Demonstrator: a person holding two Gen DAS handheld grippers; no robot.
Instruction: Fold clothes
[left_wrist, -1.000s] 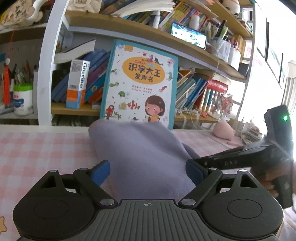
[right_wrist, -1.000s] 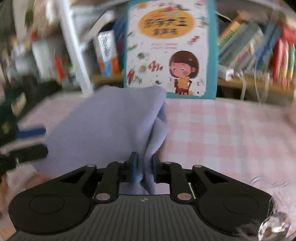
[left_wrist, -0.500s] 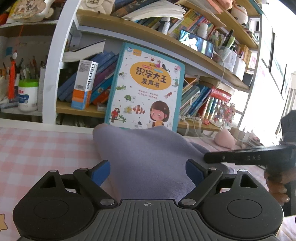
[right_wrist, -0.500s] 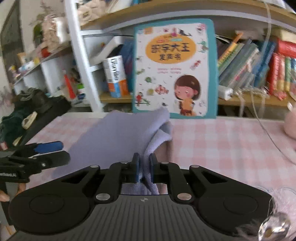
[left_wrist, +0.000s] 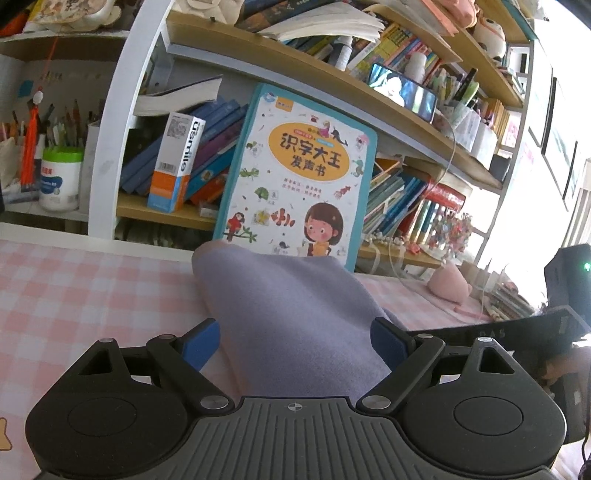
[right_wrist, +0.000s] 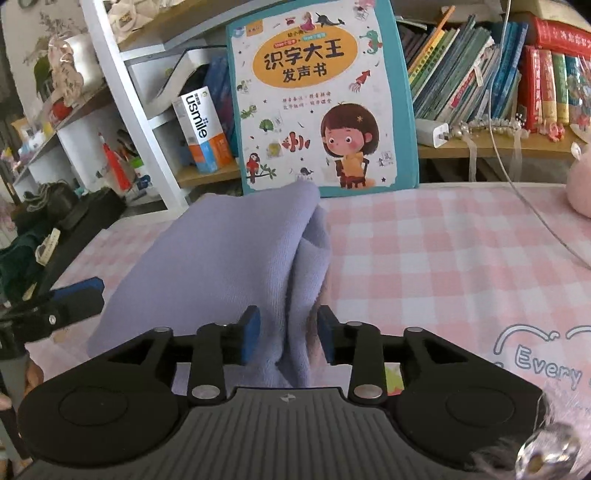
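Garment: lavender knit garment (right_wrist: 236, 251) is laid folded on the pink-checked counter (right_wrist: 443, 258).
Right tongs (right_wrist: 288, 334): just parted; cloth is straddled, not pinched.
Left tongs (left_wrist: 295, 345): spread wide.
Advice: withdrawal is best kept straight, so the fold is not dragged.

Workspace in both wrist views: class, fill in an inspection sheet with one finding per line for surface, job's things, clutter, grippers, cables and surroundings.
Surface: pink-and-white checked tablecloth, printed lettering at its near right corner.
Job's things: lilac garment, folded over, layered edge facing the right gripper.
Clutter: pink plush toy at the right edge; large picture book standing behind the garment.
Grippers: left gripper wide open, garment between its fingers, pads not pressing. Right gripper has just been opening; the garment's edge lies loose between the parted pads.
Cables: white cable trailing across the cloth from a charger on the shelf.
Surroundings: crowded bookshelf, phone propped on it, screen lit.
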